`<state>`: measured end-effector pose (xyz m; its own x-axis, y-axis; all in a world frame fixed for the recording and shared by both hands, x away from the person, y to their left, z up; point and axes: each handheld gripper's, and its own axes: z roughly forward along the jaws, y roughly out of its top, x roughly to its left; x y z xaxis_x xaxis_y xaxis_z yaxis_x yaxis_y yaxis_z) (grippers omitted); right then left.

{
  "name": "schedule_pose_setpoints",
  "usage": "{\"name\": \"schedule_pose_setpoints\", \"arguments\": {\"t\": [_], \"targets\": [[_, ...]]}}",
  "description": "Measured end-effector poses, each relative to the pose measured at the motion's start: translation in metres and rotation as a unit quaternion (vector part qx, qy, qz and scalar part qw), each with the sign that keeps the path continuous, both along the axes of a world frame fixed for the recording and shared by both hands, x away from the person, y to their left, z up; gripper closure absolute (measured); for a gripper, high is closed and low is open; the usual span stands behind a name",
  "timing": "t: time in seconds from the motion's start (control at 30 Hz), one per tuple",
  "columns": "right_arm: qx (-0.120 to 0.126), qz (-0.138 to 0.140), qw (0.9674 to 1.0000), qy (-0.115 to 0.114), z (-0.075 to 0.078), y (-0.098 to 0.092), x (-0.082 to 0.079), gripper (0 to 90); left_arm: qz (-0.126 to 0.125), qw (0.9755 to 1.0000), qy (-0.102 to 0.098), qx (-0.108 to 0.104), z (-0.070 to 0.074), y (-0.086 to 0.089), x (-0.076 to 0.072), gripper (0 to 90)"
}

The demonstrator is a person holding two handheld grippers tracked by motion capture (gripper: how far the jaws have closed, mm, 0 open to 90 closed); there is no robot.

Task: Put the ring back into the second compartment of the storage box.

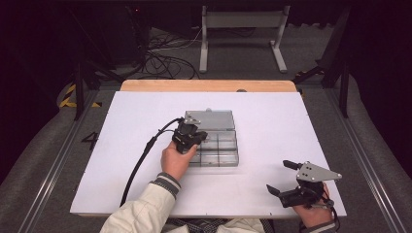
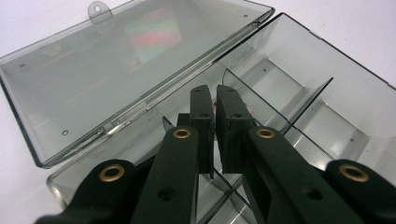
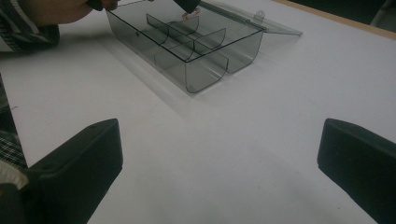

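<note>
Your left gripper [image 2: 215,135]: black jaws, flat rectangular pads, brass-ringed rivets along the linkage arms. A black cable [image 1: 141,160] trails from it. Your right gripper [image 1: 284,177]: black, with a grey three-cornered plate [image 1: 317,172] on top showing small dark holes. Your left sleeve [image 1: 141,211] is cream, its cuff ribbed with dark and light stripes.

White tabletop sheet [image 1: 272,131] on wooden table edge [image 1: 209,86] at 12 o'clock, cables on floor [image 1: 165,60] at 11 o'clock, metal stand [image 1: 243,22] beyond.
</note>
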<state>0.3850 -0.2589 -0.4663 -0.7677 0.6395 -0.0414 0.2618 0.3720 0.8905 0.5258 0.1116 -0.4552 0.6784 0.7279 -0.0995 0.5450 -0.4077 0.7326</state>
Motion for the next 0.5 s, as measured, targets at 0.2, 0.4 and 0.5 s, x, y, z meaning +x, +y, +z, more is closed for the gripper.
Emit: {"name": "schedule_pose_setpoints", "arguments": {"t": [0.2, 0.4, 0.5], "targets": [[0.000, 0.001, 1.0000, 0.000, -0.0001, 0.0001, 0.0001, 0.8, 0.001, 1.0000, 0.005, -0.001, -0.0003, 0.0000, 0.0013, 85.9], [0.000, 0.001, 1.0000, 0.000, 0.0000, 0.0001, 0.0000, 0.8, 0.002, 0.9999, 0.014, 0.001, -0.0018, 0.0003, 0.0028, 85.8], [0.000, 0.004, 1.0000, 0.001, -0.0004, 0.0005, 0.0002, 0.8, -0.002, 0.9998, 0.020, 0.001, -0.0023, 0.0008, 0.0042, 87.0]]}}
